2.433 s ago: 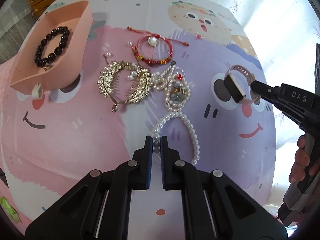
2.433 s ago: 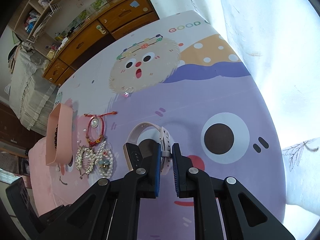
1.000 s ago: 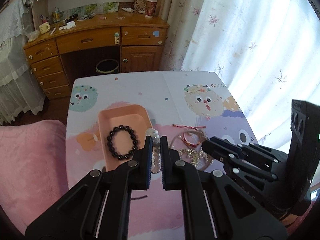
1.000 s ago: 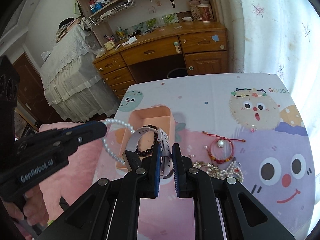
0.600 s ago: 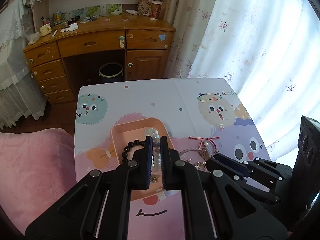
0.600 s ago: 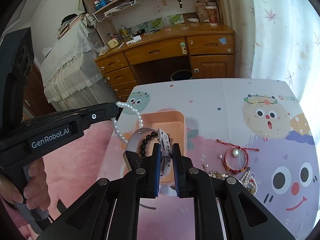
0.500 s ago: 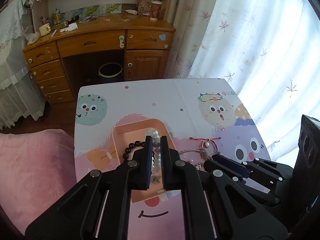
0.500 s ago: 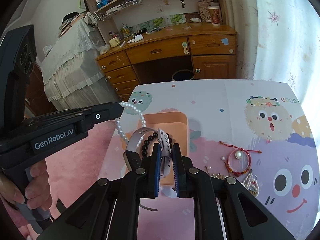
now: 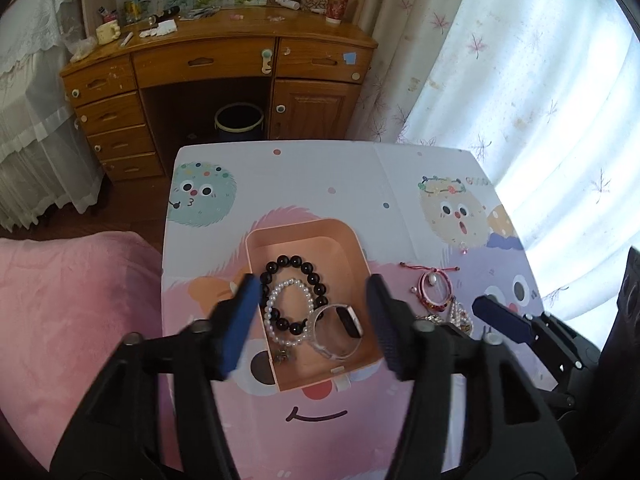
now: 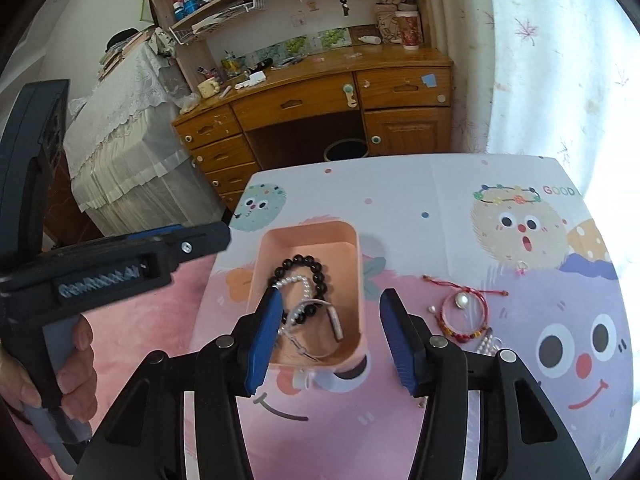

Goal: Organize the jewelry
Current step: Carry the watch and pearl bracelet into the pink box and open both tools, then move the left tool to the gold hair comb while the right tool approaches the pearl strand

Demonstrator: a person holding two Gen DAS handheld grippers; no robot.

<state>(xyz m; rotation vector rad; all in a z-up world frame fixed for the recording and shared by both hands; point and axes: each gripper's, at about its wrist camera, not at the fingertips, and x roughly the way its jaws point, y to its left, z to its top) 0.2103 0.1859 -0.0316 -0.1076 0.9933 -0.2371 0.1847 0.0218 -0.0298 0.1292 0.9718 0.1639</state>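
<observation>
A pink tray (image 9: 358, 252) (image 10: 360, 264) sits on the cartoon-print table. Inside it lie a black bead bracelet (image 9: 294, 262) (image 10: 306, 262), a pearl bracelet (image 9: 290, 284) (image 10: 296, 280) and a pale wristwatch (image 9: 348, 320) (image 10: 334, 322). My left gripper (image 9: 312, 320) hangs above the tray, its jaws opening, with nothing pressed between them. My right gripper (image 10: 332, 334) is also above the tray with its jaws opening and nothing held. A red cord bracelet (image 9: 434, 290) (image 10: 464, 308) lies on the table to the right of the tray.
More pearl and gold pieces (image 9: 456, 316) (image 10: 486, 344) lie beside the red bracelet, partly hidden by the right gripper's finger. A wooden desk (image 9: 216, 64) stands beyond the table, a pink bedspread (image 9: 76, 320) on the left, a curtained window (image 9: 540, 100) on the right.
Both grippers opened. The pearl bracelet dropped from the left gripper and the watch from the right gripper; both now lie in the tray.
</observation>
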